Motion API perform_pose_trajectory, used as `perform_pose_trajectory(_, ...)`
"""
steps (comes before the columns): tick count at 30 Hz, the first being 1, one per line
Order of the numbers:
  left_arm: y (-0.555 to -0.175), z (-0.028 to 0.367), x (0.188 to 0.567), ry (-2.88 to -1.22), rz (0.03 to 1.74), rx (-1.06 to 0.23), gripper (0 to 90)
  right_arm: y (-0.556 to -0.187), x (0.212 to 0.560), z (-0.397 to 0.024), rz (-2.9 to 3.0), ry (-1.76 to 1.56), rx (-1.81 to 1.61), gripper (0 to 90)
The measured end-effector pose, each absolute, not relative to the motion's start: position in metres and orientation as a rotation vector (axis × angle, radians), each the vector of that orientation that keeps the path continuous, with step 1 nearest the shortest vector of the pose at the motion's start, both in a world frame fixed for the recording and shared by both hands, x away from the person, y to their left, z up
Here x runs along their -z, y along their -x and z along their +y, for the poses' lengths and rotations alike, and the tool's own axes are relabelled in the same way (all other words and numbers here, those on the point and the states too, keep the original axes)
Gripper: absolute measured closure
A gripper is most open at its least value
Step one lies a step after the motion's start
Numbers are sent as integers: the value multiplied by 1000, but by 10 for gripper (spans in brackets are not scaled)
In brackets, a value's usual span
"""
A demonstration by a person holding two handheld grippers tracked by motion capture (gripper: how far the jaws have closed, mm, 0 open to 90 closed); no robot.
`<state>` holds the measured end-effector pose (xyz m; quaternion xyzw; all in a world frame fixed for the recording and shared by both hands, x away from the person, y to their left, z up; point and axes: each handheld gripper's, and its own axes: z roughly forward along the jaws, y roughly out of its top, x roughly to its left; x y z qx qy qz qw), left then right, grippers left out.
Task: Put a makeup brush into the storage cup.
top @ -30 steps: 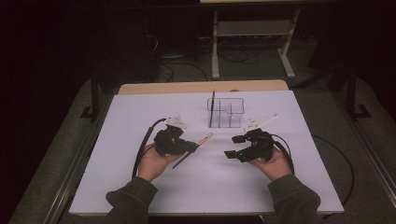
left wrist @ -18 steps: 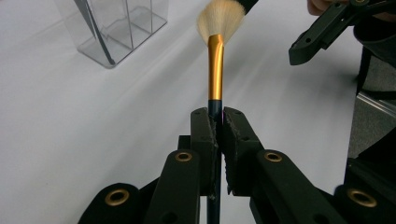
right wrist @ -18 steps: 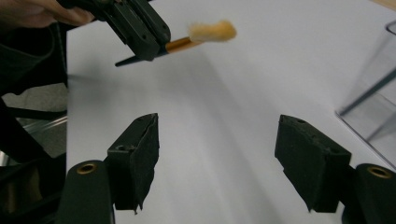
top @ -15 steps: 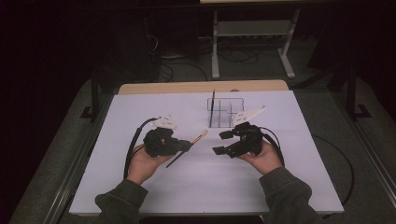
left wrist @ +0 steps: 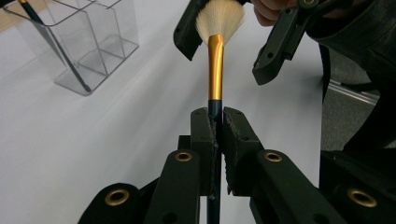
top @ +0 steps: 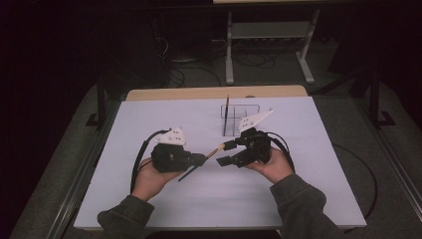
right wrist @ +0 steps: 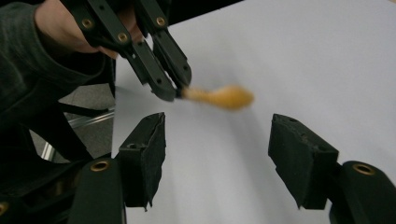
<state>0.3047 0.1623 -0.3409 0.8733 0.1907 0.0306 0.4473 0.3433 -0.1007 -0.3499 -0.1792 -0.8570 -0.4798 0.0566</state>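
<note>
Gold-ferruled and dark-handled, the makeup brush (left wrist: 215, 65) sits clenched by its handle in the left gripper (left wrist: 215, 122) at the centre of the left gripper view, its pale bristles up between the right gripper's jaws. The right gripper (top: 225, 153), mid-frame in the high view over the white bench (top: 149, 119), has just been closing but grips nothing. A clear organizer (top: 239, 117) stands just above it.
</note>
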Motion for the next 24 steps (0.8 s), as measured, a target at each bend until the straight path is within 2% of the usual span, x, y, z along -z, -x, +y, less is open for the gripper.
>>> perform_pose_trajectory(13,-304,158,346,-2176,429,-66,832,-344,348,-96,-2527,452,1479,575)
perform_pose_trajectory(14,-304,157,348,-2183,420,-64,832,-345,348,-96,-2512,444,1480,625)
perform_pose_trajectory(20,-302,156,349,-2188,412,-51,833,-348,350,-99,-2467,444,1480,755)
perform_pose_trajectory(24,-302,156,349,-2184,407,-60,833,-351,351,-100,-2430,444,1492,790)
